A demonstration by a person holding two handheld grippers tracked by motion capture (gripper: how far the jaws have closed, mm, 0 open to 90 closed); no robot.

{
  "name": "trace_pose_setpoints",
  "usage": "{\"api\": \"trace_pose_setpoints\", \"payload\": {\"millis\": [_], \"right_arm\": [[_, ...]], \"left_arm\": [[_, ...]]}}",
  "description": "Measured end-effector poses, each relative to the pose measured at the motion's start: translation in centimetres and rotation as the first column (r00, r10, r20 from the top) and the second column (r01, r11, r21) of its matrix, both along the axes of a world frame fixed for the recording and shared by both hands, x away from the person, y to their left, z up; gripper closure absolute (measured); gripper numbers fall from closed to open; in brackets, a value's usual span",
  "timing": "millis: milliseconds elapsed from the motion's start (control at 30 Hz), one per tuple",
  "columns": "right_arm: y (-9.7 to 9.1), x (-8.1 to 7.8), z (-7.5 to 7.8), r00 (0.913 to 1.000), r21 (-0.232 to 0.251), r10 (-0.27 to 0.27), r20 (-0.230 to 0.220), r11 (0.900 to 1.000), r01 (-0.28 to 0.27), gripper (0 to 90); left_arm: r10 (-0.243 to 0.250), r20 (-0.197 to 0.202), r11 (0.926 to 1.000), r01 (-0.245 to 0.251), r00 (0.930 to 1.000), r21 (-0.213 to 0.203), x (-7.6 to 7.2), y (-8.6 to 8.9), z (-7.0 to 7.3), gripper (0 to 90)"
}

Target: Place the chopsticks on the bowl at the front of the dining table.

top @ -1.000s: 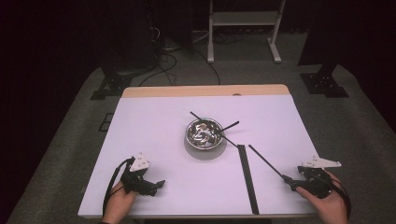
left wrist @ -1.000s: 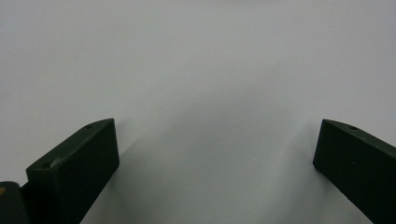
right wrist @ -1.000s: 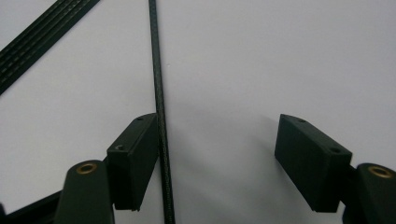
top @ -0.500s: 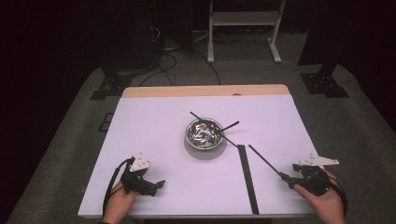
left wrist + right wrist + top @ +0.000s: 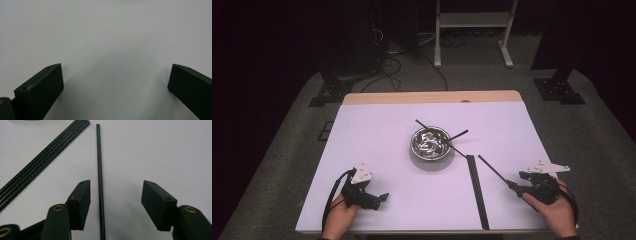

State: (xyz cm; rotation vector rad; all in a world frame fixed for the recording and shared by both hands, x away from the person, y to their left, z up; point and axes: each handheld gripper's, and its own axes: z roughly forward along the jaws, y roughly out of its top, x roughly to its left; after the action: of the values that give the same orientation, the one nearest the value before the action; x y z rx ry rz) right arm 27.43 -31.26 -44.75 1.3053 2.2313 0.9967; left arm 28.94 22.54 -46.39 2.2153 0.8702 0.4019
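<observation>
Grasp step in hand: right claw (image 5: 116,206) half-open, jaws just closing, thin black rod (image 5: 99,177) straddled, untouched. Further closing needed. Left claw (image 5: 115,92) wide, empty, rested on worktop (image 5: 112,32).

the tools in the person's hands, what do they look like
Both tools are black. The left tool and right tool each carry a pale three-cornered plate on top and trail a black cable that loops back by the hand. Close up, each has two flat, blocky black jaws with small holes in their top faces; the right tool also shows brass-coloured rings at the jaw pivots. No sleeves are in view.
</observation>
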Motion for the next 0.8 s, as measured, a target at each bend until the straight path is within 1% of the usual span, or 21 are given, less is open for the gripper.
{"api": "trace_pose_setpoints", "payload": {"millis": [267,500,600,633,800], "right_arm": [[0.7,0.9,0.0,0.9996,0.014,0.029,0.001,0.9995,-0.029,43.2],[1.2,1.7,0.1,0.9982,0.031,0.059,0.007,0.9978,-0.059,48.4],[1.3,2.0,0.1,0.9980,0.036,0.063,0.004,0.9974,-0.063,51.3],[1.4,2.2,0.1,0.9977,0.035,0.067,0.005,0.9971,-0.067,53.9],[1.6,2.4,-0.1,0.9962,0.034,0.085,-0.017,0.9958,-0.084,60.2]], "left_arm": [[0.000,0.000,1.0000,0.000,1.0000,0.000,0.0,0.0,0.0,0.0],[0.000,0.000,1.0000,0.000,1.0000,-0.001,0.0,0.0,0.0,0.0],[0.000,0.000,1.0000,0.000,1.0000,-0.001,0.0,0.0,0.0,0.0],[0.000,0.000,1.0000,0.000,1.0000,-0.001,0.0,0.0,0.0,0.0],[0.000,0.000,1.0000,0.000,1.0000,0.000,0.0,0.0,0.0,0.0]]}}
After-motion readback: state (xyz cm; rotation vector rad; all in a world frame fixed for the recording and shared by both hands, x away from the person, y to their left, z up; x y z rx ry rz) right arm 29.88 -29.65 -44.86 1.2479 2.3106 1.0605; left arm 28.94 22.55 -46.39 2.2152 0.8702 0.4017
